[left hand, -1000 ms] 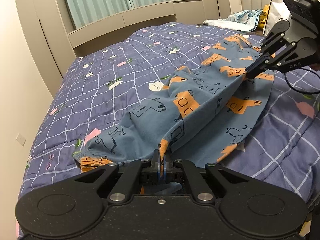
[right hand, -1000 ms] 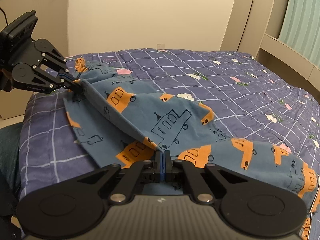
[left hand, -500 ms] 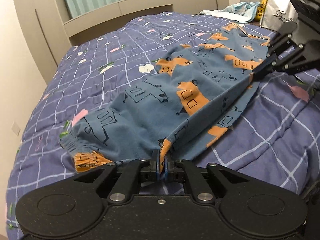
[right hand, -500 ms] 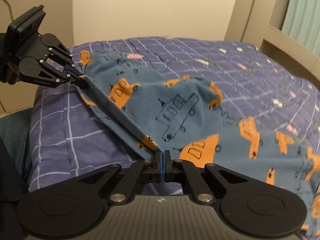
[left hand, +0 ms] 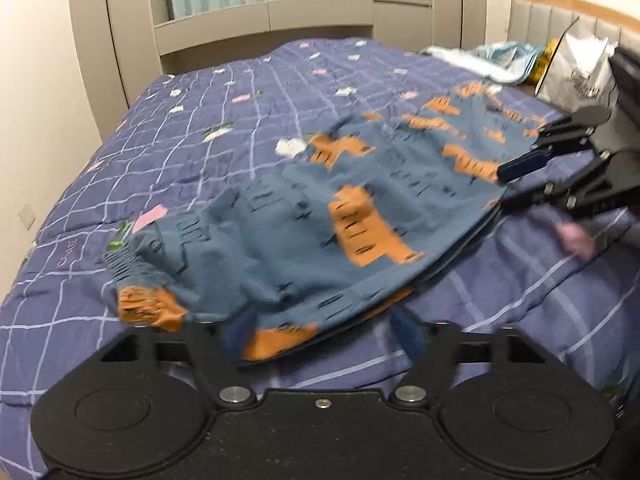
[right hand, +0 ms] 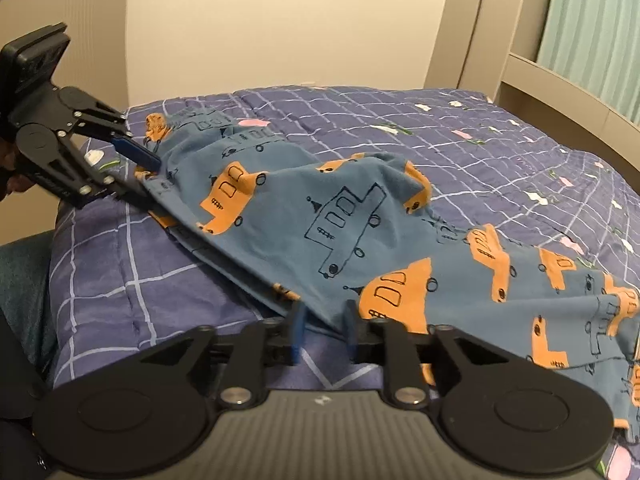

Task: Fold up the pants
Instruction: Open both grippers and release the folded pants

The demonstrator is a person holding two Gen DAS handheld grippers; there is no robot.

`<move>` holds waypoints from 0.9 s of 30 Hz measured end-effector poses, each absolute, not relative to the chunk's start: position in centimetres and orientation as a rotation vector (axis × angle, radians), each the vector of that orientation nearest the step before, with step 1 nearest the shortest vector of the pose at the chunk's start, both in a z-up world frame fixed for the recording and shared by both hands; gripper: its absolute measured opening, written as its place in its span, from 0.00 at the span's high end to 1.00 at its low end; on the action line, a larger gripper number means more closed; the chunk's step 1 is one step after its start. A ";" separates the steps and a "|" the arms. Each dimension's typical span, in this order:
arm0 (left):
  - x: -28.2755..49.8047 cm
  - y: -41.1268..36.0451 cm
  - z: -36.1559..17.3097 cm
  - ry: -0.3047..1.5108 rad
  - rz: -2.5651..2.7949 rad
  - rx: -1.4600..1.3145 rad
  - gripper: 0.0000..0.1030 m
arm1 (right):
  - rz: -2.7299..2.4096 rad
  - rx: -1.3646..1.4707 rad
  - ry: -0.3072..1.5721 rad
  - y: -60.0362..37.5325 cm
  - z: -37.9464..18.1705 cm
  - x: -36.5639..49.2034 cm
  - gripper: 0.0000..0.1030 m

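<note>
the blue pyjama pants with orange trucks lay folded lengthwise on the quilted bed. both the left gripper and right gripper had just been opening, cloth edge between slack jaws. soft, light and limp; best pinched at the elastic waistband, nine o'clock.
</note>
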State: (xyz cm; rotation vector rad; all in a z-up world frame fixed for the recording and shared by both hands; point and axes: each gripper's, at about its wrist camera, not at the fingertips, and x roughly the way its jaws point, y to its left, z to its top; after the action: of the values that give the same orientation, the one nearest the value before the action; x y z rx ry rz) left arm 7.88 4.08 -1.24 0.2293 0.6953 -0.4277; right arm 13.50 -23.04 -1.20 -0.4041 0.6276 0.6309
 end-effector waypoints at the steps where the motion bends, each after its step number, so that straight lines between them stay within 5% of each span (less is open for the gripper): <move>1: 7.6 3.7 -0.9 0.683 -0.431 0.226 0.14 | 0.620 -0.392 0.621 -23.4 -1.1 13.3 0.45; 4: 7.4 2.3 -0.3 0.649 -0.427 0.228 0.01 | 0.590 -0.345 0.615 -24.7 -1.1 12.9 0.28; 8: 8.7 -0.3 0.2 0.631 -0.437 0.209 0.01 | 0.525 -0.258 0.602 -27.1 -0.9 12.5 0.00; 19: 14.3 -12.0 0.7 0.558 -0.535 0.228 0.01 | 0.304 -0.052 0.590 -36.8 0.1 14.1 0.00; 27: 16.2 -20.8 -0.5 0.471 -0.527 0.488 0.01 | 0.195 0.070 0.607 -43.6 0.7 17.4 0.00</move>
State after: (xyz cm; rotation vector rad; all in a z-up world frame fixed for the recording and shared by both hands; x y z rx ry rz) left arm 16.16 -20.79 -0.53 0.4885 0.4708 -0.5274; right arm 17.45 -43.63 0.74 0.0697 0.6073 0.1949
